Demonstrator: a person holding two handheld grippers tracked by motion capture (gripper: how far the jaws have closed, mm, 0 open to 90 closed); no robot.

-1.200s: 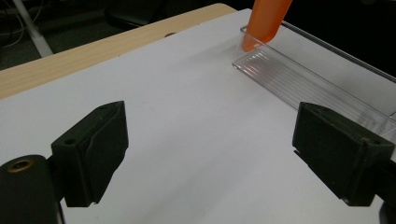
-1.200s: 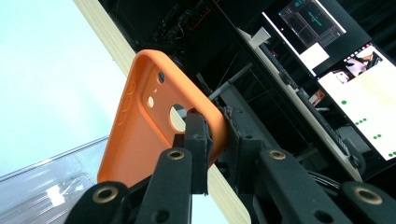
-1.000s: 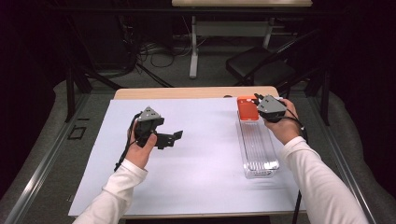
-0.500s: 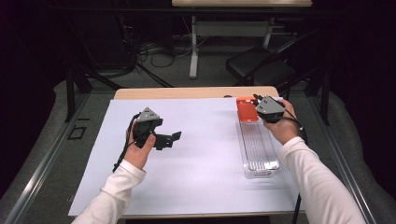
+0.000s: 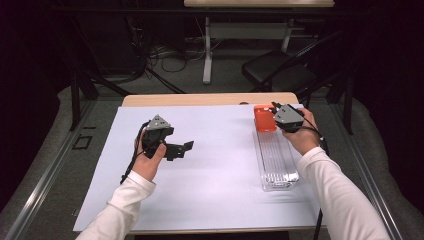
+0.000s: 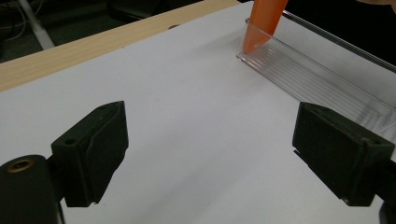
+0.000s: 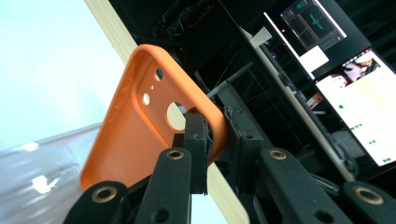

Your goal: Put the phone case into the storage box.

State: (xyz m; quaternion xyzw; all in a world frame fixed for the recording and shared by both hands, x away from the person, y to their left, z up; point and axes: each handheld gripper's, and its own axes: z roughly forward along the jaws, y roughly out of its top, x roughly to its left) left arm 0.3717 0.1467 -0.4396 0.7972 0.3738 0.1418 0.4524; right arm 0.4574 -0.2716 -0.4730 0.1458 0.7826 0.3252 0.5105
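An orange phone case [image 5: 264, 118] stands tilted at the far end of a long clear plastic tray [image 5: 276, 159] on the right of the table. My right gripper [image 7: 215, 140] is shut on the case's [image 7: 140, 126] top edge, near the camera cut-out, one jaw inside and one outside. In the high view that right gripper [image 5: 275, 114] sits just right of the case. My left gripper [image 5: 184, 147] hovers open over the white sheet left of centre, nothing between its jaws. In the left gripper view the case [image 6: 264, 23] and tray [image 6: 322, 77] lie ahead to the right.
A white sheet [image 5: 210, 170] covers most of the wooden table [image 5: 210, 99]. Beyond the far edge stand a black chair [image 5: 280, 75] and a desk leg with cables on the floor. Lit monitor screens [image 7: 341, 60] show in the right gripper view.
The right hand has shifted the orange case very slightly at the tray's far end. The left hand and its gripper have stayed put.
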